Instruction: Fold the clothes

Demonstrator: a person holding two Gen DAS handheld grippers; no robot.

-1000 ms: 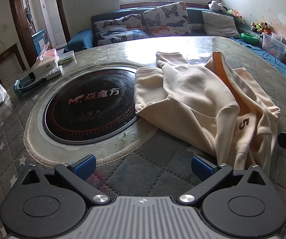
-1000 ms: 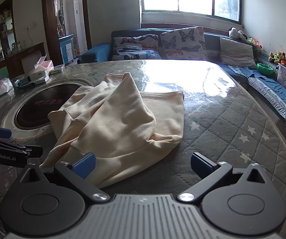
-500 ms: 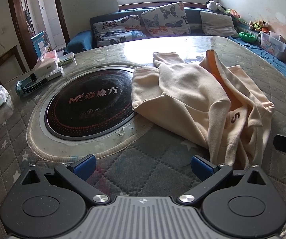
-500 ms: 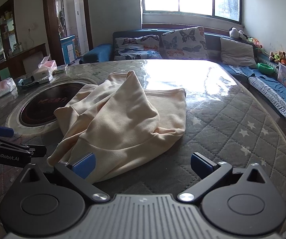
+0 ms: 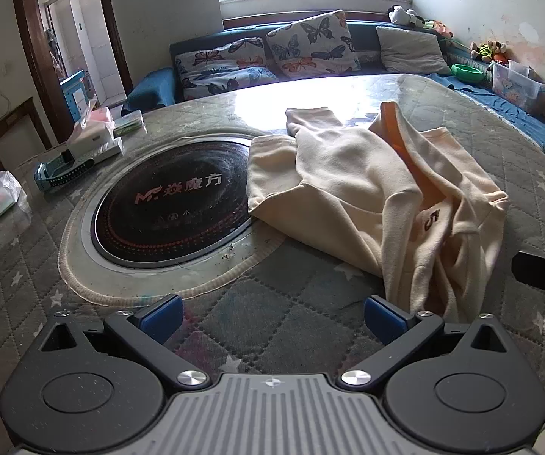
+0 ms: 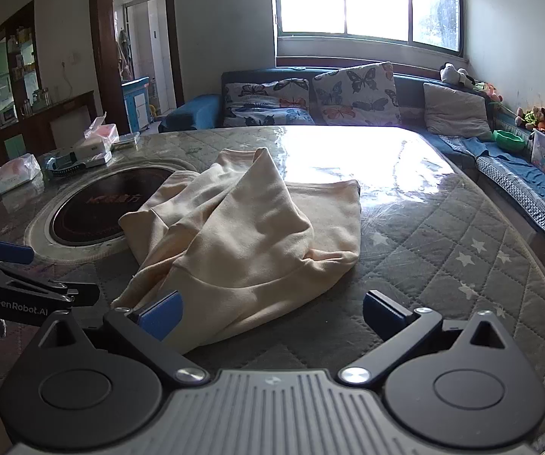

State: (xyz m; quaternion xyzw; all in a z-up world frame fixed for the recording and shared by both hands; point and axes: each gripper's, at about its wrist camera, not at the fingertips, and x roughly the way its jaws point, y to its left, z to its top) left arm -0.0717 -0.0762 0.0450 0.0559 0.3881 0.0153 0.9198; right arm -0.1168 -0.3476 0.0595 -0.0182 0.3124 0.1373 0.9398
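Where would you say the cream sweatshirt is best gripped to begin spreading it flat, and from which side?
Probably the ribbed hem band along the near edge of the cream sweatshirt. It lies low on the quilted table cover as a thick, defined edge just ahead of the open right gripper, so come in low from the near side. The open left gripper could pinch the bunched near corner beside it.

The black cooktop (image 5: 174, 204) set in the bench bears a pink "M" logo followed by three Chinese characters, seemingly 焱魔方. Right of the cooktop, the cream garment (image 5: 378, 204) shows a dark "5" lying on its side. In the right wrist view, the left gripper (image 6: 33, 288) near the cooktop reads "GenRobot.AI" in white.
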